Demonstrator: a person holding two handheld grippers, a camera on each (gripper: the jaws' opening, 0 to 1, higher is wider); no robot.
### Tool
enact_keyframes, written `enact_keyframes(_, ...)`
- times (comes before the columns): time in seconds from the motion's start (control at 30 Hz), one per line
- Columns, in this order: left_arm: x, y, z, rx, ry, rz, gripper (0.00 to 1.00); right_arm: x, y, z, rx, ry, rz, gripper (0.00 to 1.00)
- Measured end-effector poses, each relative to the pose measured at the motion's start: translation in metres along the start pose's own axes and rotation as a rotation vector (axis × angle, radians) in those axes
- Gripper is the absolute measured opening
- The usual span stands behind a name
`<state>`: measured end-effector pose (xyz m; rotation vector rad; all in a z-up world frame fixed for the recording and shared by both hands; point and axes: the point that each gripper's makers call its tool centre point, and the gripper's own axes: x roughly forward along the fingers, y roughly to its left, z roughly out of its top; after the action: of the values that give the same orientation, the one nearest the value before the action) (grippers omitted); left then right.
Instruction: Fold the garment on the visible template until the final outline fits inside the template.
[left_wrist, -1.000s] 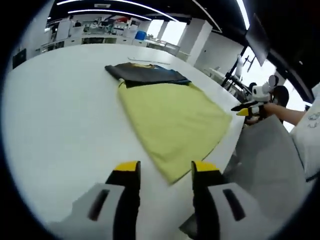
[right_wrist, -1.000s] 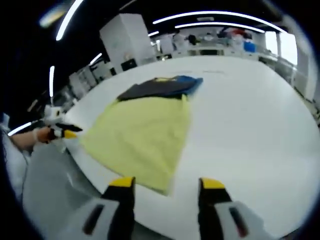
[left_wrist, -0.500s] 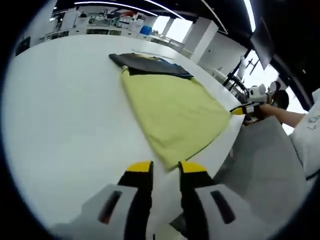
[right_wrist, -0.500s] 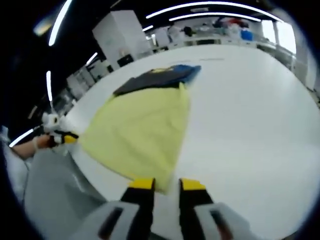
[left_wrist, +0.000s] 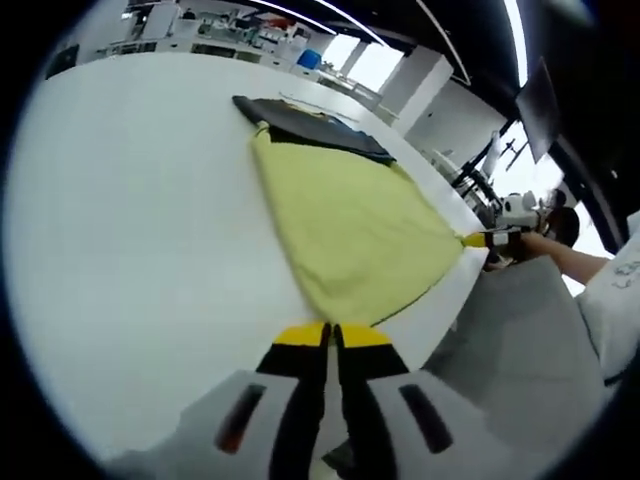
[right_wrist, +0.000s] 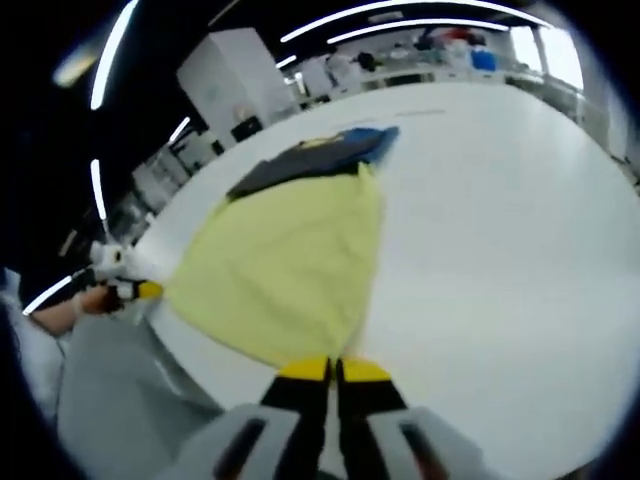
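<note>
Yellow garment (left_wrist: 350, 225) lies flat on the white table (left_wrist: 130, 220), long axis running toward 12 o'clock to the dark template (left_wrist: 310, 125). Left gripper (left_wrist: 328, 335) pinches one near corner, right gripper (right_wrist: 333, 370) the other; jaws pressed together on cloth. Both equally near. Judged: lift, fold toward 12.

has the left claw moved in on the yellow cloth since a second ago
Yes. In the left gripper view the left claw has come forward to the near corner of the yellow cloth on the white table, and its jaws have closed together there.
</note>
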<state>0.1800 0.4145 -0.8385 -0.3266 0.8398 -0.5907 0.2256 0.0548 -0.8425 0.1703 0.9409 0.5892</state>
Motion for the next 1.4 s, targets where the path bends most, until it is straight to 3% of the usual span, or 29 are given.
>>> enact_keyframes(0.1, -0.001, -0.002, 0.001, -0.004, -0.010, -0.014, 0.00, -0.005, 0.001, 0.004, 0.002, -0.012, 0.008, 0.00)
enact_keyframes(0.23, -0.009, -0.003, 0.010, -0.128, -0.059, -0.052, 0.00, -0.009, 0.001, 0.005, -0.007, -0.022, 0.005, 0.00)
enact_keyframes(0.37, -0.019, -0.009, 0.017, -0.182, -0.107, -0.085, 0.00, -0.020, 0.011, 0.008, -0.002, -0.040, 0.025, 0.00)
enact_keyframes(0.97, -0.063, -0.052, 0.031, -0.144, -0.179, -0.157, 0.00, -0.079, 0.036, 0.004, 0.001, -0.045, 0.090, 0.00)
enact_keyframes(1.13, -0.070, -0.071, 0.034, -0.124, -0.166, -0.160, 0.00, -0.093, 0.043, 0.001, 0.010, -0.033, 0.110, 0.00)
enact_keyframes(1.4, -0.062, -0.073, 0.048, -0.138, -0.169, -0.165, 0.00, -0.087, 0.038, 0.009, 0.041, -0.046, 0.131, 0.00)
